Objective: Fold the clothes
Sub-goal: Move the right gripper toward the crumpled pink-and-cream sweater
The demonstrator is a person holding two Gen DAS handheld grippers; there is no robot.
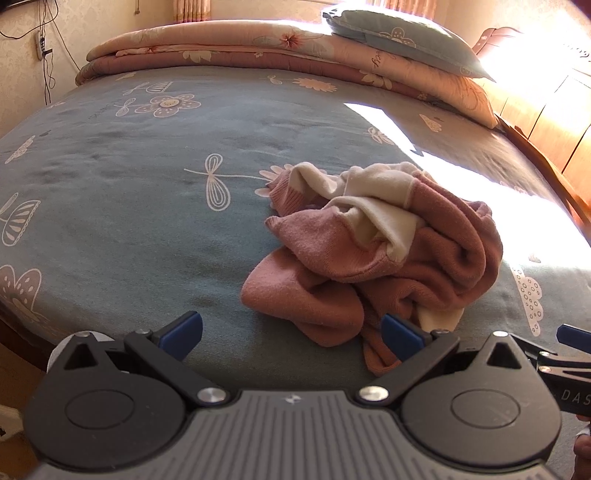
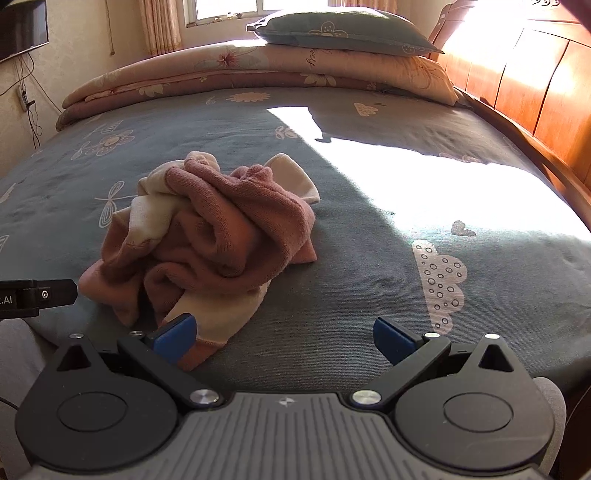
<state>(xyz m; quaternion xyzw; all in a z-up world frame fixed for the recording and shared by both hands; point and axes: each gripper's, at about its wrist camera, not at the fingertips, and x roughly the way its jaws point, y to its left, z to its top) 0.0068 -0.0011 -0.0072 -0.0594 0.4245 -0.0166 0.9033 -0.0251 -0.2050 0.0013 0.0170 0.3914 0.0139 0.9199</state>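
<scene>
A crumpled pink and cream knitted garment lies in a heap on the blue-grey flowered bed sheet. My left gripper is open and empty, just in front of the heap's near left edge. In the right wrist view the same garment lies left of centre. My right gripper is open and empty, with its left blue fingertip at the garment's near cream edge. The right gripper's tip also shows at the left view's right edge.
A folded pink floral quilt with a blue-grey pillow on top lies along the far side of the bed. A wooden headboard runs along the right. A bright sunlit patch covers the sheet to the right of the garment.
</scene>
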